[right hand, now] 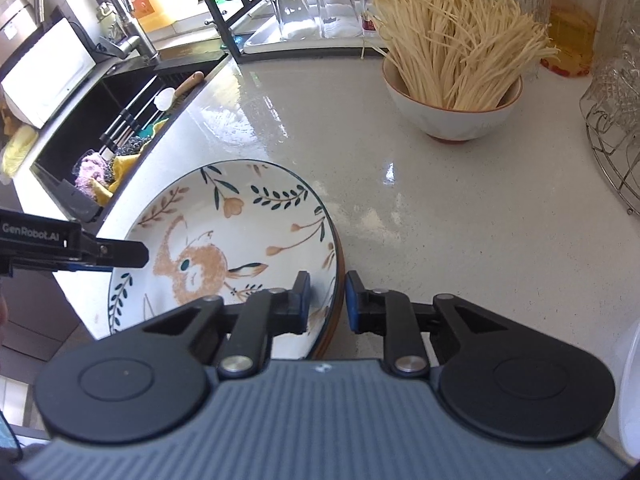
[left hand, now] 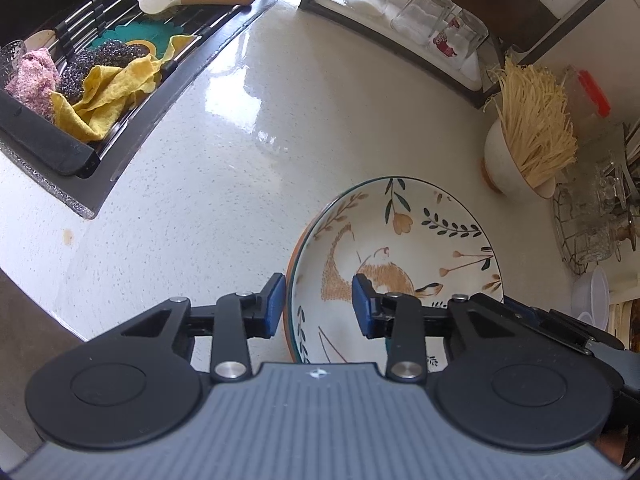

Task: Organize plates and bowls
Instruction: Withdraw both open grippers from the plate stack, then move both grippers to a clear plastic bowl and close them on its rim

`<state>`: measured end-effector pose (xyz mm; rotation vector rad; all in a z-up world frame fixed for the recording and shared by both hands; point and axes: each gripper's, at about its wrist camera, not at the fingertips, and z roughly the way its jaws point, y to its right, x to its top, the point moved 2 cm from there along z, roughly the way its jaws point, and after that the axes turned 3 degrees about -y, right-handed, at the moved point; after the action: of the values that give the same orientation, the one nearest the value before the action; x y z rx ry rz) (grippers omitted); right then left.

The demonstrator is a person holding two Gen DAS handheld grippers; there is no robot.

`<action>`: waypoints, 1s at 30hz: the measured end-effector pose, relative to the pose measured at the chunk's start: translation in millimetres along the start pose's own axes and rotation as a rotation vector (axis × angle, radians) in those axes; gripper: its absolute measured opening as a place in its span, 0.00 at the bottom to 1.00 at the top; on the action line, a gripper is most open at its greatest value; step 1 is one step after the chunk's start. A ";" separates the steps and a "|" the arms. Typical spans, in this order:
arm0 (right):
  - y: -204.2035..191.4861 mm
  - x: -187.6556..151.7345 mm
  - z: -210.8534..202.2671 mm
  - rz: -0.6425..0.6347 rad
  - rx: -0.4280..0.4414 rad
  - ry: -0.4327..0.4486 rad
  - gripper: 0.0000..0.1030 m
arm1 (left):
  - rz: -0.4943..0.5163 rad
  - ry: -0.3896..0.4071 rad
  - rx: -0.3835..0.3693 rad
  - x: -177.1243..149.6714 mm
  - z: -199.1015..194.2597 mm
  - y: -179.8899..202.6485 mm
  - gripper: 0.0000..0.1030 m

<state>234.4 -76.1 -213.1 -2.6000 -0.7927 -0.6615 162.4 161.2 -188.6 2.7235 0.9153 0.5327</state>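
Note:
A patterned plate (left hand: 404, 240) with a fox and leaves lies on the pale counter, on top of another dish with an orange-brown rim. It also shows in the right wrist view (right hand: 240, 216). My left gripper (left hand: 319, 306) is open, its jaws straddling the plate's left rim. My right gripper (right hand: 328, 302) is open, its jaws straddling the plate's right rim. The left gripper (right hand: 120, 254) shows at the plate's left edge in the right wrist view. A white bowl (right hand: 452, 116) holding enoki mushrooms stands further back; it also shows in the left wrist view (left hand: 508, 156).
A sink (left hand: 80, 60) with cloths, scrubbers and a spoon lies to the left. A rack tray with upturned glasses (right hand: 316, 12) stands at the back. A wire basket (right hand: 616, 152) of glassware is at the right, with a jar (right hand: 572, 24) behind.

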 end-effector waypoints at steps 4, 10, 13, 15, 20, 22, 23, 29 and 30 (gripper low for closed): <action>-0.6 1.3 1.6 -0.012 0.011 0.001 0.21 | 0.023 -0.001 0.012 1.8 -0.7 1.2 0.40; 4.4 4.1 -4.4 0.019 0.028 0.037 0.20 | 0.077 0.035 0.068 2.6 -8.3 9.6 0.43; 2.9 10.7 -17.1 -0.002 0.009 0.086 0.20 | 0.094 0.058 0.045 6.0 -17.5 17.8 0.43; 3.0 15.1 -26.8 -0.004 0.015 0.114 0.20 | 0.120 0.073 0.043 8.4 -25.1 27.7 0.43; 8.9 26.6 -60.8 0.022 0.021 0.194 0.20 | 0.174 0.092 -0.027 14.3 -47.6 58.8 0.43; 13.5 29.3 -76.5 0.047 0.017 0.225 0.20 | 0.212 0.109 -0.048 16.5 -56.2 74.4 0.43; 16.4 29.8 -84.2 0.060 0.018 0.240 0.20 | 0.227 0.117 -0.056 17.5 -59.8 81.5 0.43; 29.3 29.0 -126.7 0.124 -0.005 0.304 0.20 | 0.330 0.137 -0.116 19.0 -69.0 121.7 0.43; 29.8 27.7 -132.9 0.128 -0.012 0.316 0.20 | 0.346 0.129 -0.132 18.0 -67.5 127.9 0.43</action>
<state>228.4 -146.6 -93.3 -2.4439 -0.5209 -1.0059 217.2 78.4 -81.9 2.7616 0.4131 0.8084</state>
